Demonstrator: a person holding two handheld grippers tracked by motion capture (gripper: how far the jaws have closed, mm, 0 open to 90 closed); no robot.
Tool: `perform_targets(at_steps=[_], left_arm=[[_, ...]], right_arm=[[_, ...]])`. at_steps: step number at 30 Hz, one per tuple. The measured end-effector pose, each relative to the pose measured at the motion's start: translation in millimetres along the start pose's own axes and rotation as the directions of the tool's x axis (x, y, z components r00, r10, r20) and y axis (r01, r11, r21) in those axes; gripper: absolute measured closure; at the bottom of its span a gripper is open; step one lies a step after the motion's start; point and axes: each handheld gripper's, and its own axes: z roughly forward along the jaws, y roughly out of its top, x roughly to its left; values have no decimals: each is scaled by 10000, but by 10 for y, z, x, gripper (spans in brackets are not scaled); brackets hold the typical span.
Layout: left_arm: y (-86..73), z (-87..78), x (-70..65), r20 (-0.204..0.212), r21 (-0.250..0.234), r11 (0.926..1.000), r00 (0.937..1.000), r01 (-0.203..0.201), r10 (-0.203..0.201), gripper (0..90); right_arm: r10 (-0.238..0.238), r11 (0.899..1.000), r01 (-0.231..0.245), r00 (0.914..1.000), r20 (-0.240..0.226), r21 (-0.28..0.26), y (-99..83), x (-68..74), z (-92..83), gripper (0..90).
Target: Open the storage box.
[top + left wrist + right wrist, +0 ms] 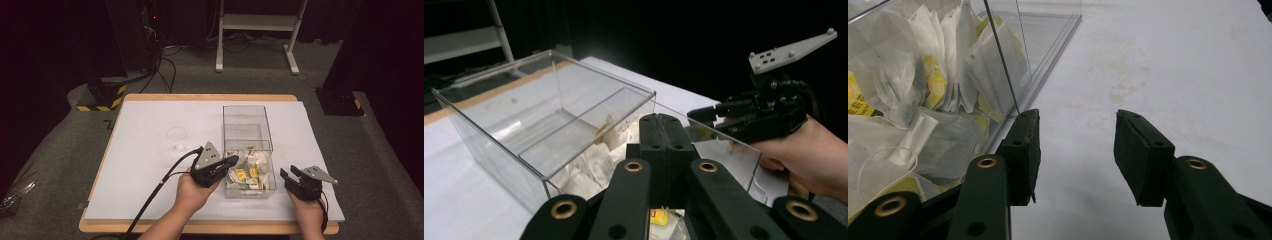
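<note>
The left gripper [231, 161] is hovering over the near compartment of the clear box [248, 131], its jaws pressed flat together with nothing visibly caught between them; the tea bags [249, 171] are lying heaped just below and ahead of its fingertips. The right gripper [290, 173] is waiting beside the box's outer wall, jaws standing partly apart and holding nothing, its left finger [1023, 150] sitting close against the wall's lower edge. The risk I am seeing: if the left gripper is coming away empty, a bag's thin string may be snagging on a finger and dragging out several bags at once. The light box may also be sliding or tipping if the right finger is nudging its wall. The clear cup [177, 138], well away on the far side of the left fingers, is easily knocked over by the trailing cable. The yellow tags [241, 174] are showing print too small to read; no brand is legible.
</note>
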Motion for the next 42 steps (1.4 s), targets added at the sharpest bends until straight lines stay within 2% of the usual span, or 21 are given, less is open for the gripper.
perform_targets(at_steps=[12, 26, 42], left_arm=[[126, -41, 26, -119, -395, 9992, 9999, -99, 95, 900], [168, -107, 88, -427, -557, 9984, 9991, -82, 59, 900], [158, -349, 230, -917, -612, 9981, 9958, 5, -61, 900]], right_arm=[[23, 10000, -23, 10000, -17, 1, 0, -3, 0, 538], [-47, 10000, 48, 10000, -65, 22, 1, -3, 2, 537], [-86, 9999, 86, 10000, -4, 98, 0, 10, 9, 538]])
